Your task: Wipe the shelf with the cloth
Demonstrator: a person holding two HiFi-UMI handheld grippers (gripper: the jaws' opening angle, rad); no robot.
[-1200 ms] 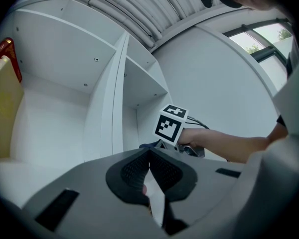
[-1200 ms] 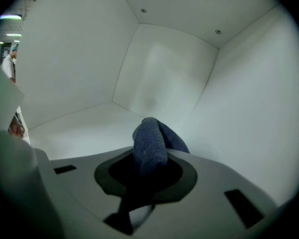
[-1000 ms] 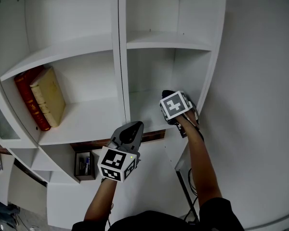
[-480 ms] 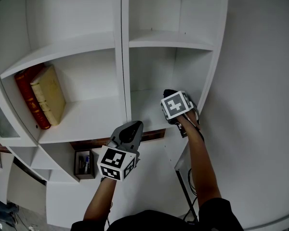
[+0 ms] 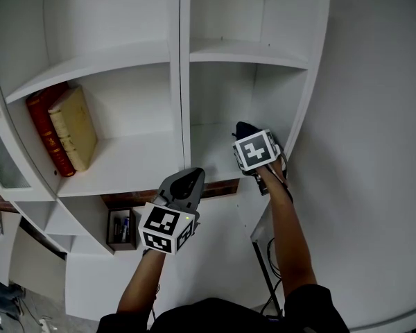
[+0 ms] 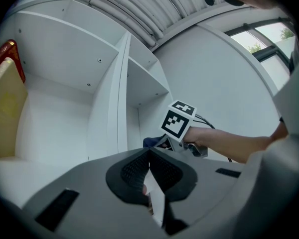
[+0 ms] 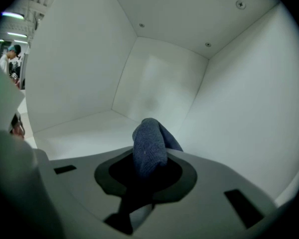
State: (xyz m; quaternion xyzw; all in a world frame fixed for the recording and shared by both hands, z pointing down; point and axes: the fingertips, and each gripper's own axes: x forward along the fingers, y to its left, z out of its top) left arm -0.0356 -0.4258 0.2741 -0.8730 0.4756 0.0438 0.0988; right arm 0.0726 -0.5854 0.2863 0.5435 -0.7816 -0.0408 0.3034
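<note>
Cloth (image 7: pixel 148 146), dark blue, sits clamped in the fingers of the right gripper (image 5: pixel 245 134) inside the white shelf (image 5: pixel 209 159), right compartment; left gripper (image 5: pixel 189 178) fingers together, empty.

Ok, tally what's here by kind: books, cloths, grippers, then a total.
Books: 2, a red book and a tan book
Cloths: 1, the cloth clamped in the right gripper
Grippers: 2, counting the left gripper
Total: 5
</note>
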